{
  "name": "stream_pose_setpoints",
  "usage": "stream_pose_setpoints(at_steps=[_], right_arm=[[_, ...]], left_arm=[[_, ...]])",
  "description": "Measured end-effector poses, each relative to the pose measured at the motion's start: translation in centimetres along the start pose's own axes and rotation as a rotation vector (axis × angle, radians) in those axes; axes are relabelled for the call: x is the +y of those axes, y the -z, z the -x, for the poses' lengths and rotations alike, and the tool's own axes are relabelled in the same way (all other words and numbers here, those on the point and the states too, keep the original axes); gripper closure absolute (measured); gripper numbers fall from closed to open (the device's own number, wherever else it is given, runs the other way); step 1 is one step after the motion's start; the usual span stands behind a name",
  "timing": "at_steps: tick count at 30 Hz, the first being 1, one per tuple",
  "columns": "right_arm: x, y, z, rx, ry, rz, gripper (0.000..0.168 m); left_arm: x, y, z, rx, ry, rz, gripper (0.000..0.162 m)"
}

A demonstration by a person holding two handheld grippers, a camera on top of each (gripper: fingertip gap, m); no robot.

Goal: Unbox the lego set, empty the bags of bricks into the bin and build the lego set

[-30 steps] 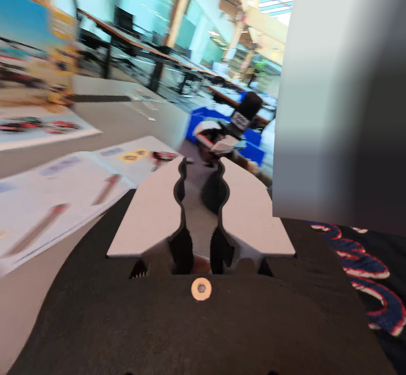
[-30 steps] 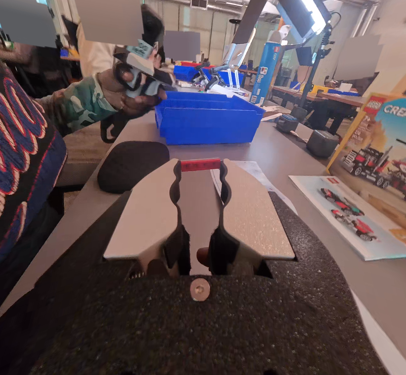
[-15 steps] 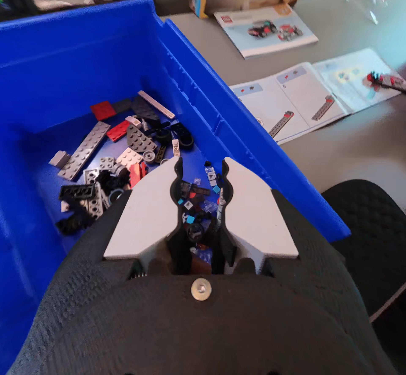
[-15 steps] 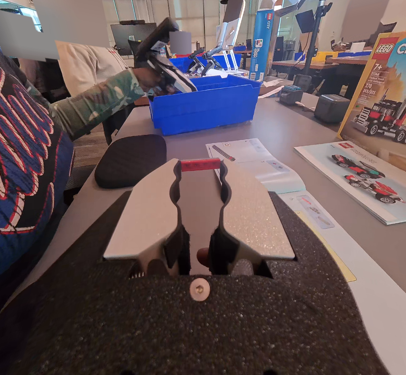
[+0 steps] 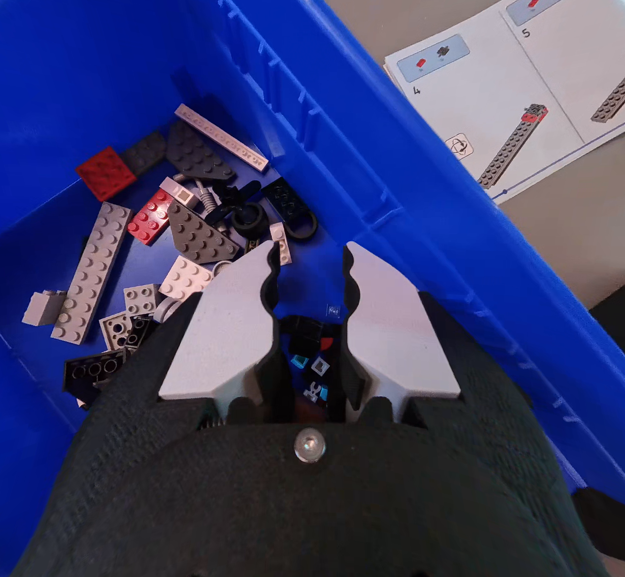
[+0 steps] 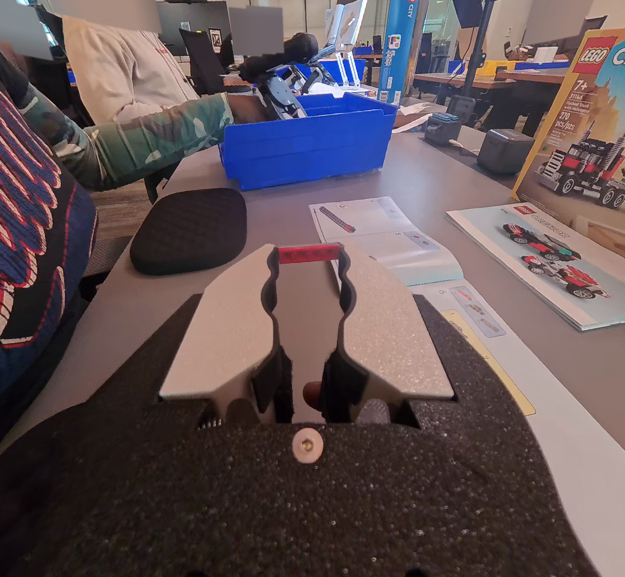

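Note:
My left gripper [image 5: 309, 249] is open and empty, lowered inside the blue bin [image 5: 355, 161] above several loose bricks: a long grey plate [image 5: 89, 273], a red plate [image 5: 148, 217], dark grey wedge plates [image 5: 199, 236] and small black and teal pieces [image 5: 304, 354] between the fingers. My right gripper [image 6: 308, 251] is shut on a red brick [image 6: 308, 253], held across its fingertips above the grey table. The right wrist view shows the bin [image 6: 304, 151] farther off with the left gripper [image 6: 280, 97] dipped into it.
An open instruction booklet [image 6: 382, 239] lies ahead of the right gripper, with a second booklet [image 6: 554, 263] and the upright set box [image 6: 581, 127] to its right. A black pad [image 6: 191, 231] lies left. A person's sleeve [image 6: 135, 141] reaches to the bin. The grippers' ends are close to 35 centimetres from one another.
My left gripper swung from facing the room to over the bin, then lowered into it, staying open. My right gripper has kept the red brick and drifted slightly back from the bin.

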State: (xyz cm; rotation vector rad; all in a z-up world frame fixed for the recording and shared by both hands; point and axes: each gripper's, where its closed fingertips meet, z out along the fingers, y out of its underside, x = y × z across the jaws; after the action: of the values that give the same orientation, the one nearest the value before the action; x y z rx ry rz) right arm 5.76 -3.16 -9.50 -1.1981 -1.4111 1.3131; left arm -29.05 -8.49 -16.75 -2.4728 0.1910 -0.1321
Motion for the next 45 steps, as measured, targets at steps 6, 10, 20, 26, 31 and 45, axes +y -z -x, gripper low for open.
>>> stream_pose_setpoints(at_steps=[6, 10, 20, 26, 31, 45], right_arm=[[0.1, 0.0, 0.1, -0.002, 0.008, 0.005, 0.135], [0.1, 0.1, 0.0, 0.007, 0.011, 0.009, 0.135], [0.3, 0.1, 0.0, 0.007, 0.014, 0.015, 0.135], [0.5, -0.1, 0.0, 0.006, 0.02, 0.03, 0.135], [0.5, 0.1, -0.2, 0.016, 0.017, 0.021, 0.135], [0.7, 0.2, -0.1, -0.008, 0.007, 0.018, 0.135]], left_arm=[[0.3, -0.4, 0.1, -0.02, -0.004, 0.023, 0.129], [0.5, -0.9, 0.2, -0.029, -0.009, 0.036, 0.131], [1.1, -0.7, 1.3, -0.087, -0.019, 0.035, 0.16], [1.7, 1.1, 2.1, -0.133, -0.011, 0.035, 0.161], [2.3, 3.0, 2.3, -0.112, 0.007, 0.017, 0.16], [6.5, 9.5, 1.8, -0.125, -0.046, 0.142, 0.124]])
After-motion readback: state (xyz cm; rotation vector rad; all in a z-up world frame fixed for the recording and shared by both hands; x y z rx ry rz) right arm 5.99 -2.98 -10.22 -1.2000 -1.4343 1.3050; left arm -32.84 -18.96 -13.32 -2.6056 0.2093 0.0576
